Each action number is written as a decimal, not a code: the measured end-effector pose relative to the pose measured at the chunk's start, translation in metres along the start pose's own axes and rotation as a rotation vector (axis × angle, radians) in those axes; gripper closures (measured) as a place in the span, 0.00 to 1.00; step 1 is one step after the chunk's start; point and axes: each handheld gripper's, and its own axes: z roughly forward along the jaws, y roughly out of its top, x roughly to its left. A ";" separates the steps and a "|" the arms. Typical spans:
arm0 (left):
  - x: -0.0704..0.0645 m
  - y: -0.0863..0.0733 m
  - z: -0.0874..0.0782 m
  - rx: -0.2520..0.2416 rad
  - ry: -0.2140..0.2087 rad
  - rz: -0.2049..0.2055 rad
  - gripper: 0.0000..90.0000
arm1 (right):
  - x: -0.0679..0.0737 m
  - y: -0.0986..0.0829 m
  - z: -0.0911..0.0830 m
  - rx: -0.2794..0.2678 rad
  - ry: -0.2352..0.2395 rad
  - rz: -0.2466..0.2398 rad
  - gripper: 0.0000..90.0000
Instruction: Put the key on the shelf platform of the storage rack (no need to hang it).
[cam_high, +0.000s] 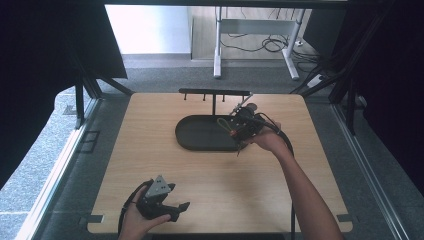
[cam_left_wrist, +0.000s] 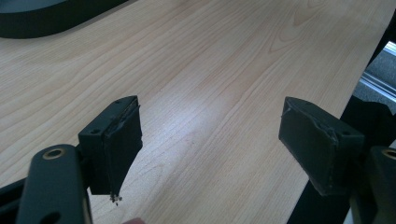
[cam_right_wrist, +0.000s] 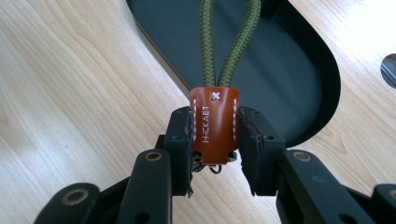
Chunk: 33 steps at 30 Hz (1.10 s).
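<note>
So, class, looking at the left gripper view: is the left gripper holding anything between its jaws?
No: the left gripper has its jaws spread wide apart, with bare wooden table showing between them.

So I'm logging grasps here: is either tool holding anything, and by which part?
The right tool grips a keychain by its brown leather tab, green cord loop pointing away. The left tool is open, holding nothing.

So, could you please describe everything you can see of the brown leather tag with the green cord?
The leather tag is a small reddish-brown sleeve with white stitching down both edges, a white cross stitch on top and stamped letters along it. Two strands of olive braided cord rise from its top. The right gripper clamps it upright by its sides, above the table beside the dark oval tray.
</note>
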 end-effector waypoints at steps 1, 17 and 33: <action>0.000 0.000 0.000 0.000 0.000 0.001 0.24 | -0.001 0.001 0.001 0.001 -0.001 0.000 0.74; 0.001 0.000 -0.001 -0.003 -0.001 -0.003 0.24 | -0.013 0.011 0.015 0.011 -0.001 0.036 0.74; 0.001 0.000 -0.001 -0.002 -0.001 -0.001 0.24 | -0.021 0.023 0.026 0.025 -0.009 0.048 0.74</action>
